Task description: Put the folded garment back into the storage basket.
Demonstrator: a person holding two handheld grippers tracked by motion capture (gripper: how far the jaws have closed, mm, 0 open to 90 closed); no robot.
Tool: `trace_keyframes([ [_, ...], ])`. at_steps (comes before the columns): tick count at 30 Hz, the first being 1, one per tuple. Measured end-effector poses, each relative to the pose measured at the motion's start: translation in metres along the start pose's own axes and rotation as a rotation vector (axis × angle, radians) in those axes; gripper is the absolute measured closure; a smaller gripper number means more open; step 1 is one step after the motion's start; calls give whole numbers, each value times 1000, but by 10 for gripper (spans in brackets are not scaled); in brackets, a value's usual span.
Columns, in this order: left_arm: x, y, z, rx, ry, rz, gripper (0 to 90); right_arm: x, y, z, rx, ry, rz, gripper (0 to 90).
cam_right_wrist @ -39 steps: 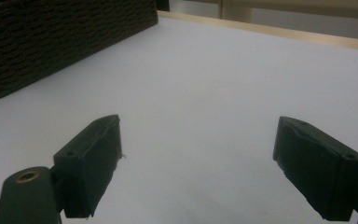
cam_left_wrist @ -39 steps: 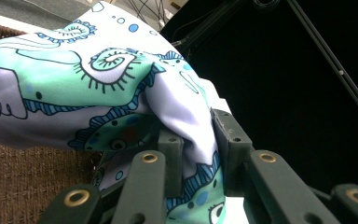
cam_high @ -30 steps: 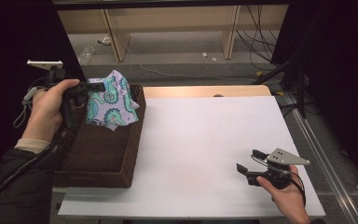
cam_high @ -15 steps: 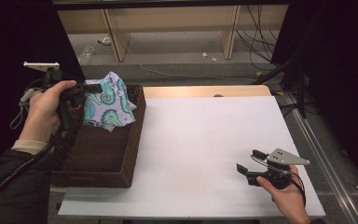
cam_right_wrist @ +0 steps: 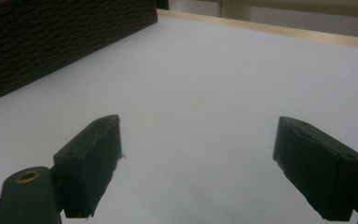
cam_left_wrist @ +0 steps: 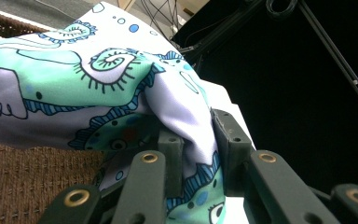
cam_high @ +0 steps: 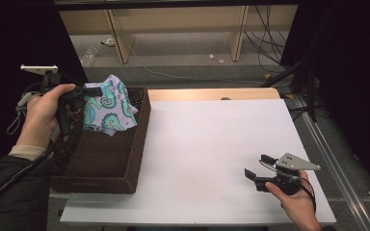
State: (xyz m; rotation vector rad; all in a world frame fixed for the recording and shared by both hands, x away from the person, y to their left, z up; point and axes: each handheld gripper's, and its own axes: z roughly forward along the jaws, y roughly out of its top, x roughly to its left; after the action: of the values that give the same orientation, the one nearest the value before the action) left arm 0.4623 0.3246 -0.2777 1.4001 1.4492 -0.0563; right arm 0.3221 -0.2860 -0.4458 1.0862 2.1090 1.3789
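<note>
- The left gripper (cam_high: 92,89) is clamped on a bunch of the cloth (cam_high: 107,107), which hangs over the far end of the basket (cam_high: 137,144) at the table's (cam_high: 212,144) left; pinching a fold likely lets it lift in one piece.
- The basket's woven floor below the cloth looks bare.
- The right gripper (cam_high: 257,169), jaws wide apart and holding nothing, rests low at the near right, probably waiting.

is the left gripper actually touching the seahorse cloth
Touching. In the left gripper view the jaws of the left gripper are shut on a fold of the seahorse cloth, with fabric pinched between them and bunched above.
</note>
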Motion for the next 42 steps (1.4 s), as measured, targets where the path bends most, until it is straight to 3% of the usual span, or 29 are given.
trace_keyframes([
  [42,20,-4,-10,14,35,-16,741,0,0,0,-7,-6,0,158],
])
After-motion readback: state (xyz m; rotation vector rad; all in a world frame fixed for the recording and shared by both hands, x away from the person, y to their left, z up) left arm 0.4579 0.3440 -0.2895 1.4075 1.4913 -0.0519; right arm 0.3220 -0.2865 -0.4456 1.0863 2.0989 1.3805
